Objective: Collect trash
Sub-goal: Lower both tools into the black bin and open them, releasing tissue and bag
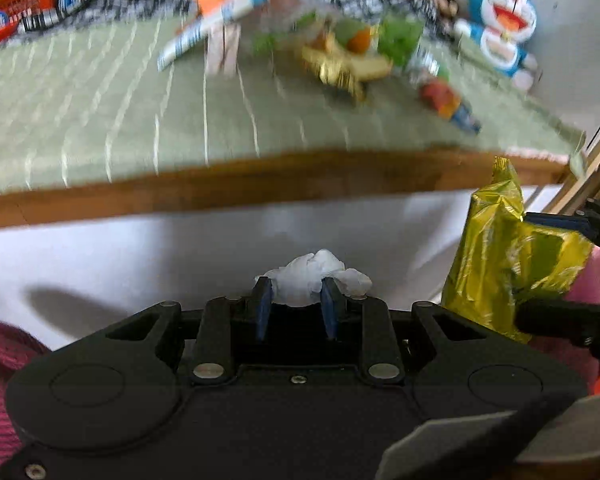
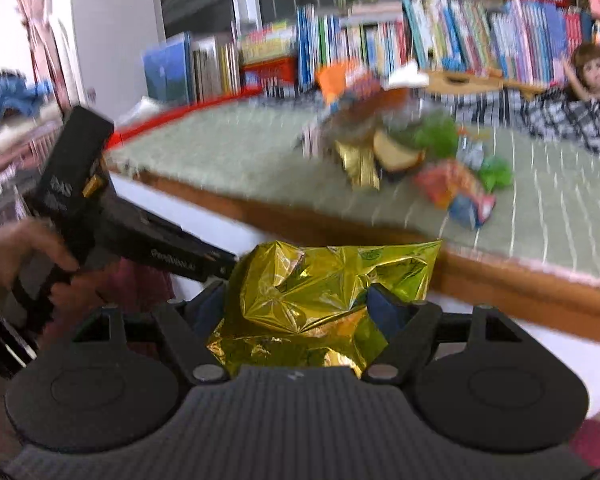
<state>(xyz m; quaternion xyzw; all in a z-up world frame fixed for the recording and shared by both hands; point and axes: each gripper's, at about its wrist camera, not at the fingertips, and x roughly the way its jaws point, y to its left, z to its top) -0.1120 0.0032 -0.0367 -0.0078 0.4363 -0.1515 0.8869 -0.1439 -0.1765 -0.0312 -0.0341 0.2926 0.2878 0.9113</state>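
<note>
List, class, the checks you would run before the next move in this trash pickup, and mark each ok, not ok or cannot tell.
1. Left claw holds trash: ok, shut on the tissue.
2. Right claw holds trash: ok, shut on the gold wrapper.
3. Both loads clear of the table: ok, both hang in front of its wooden edge.
4. Bin in sight for the drop: not ok, neither view shows one.
5. Table trash all collected: not ok, a pile of wrappers lies on the mat.
6. Views sharp enough to aim: not ok, the table is blurred.
</note>
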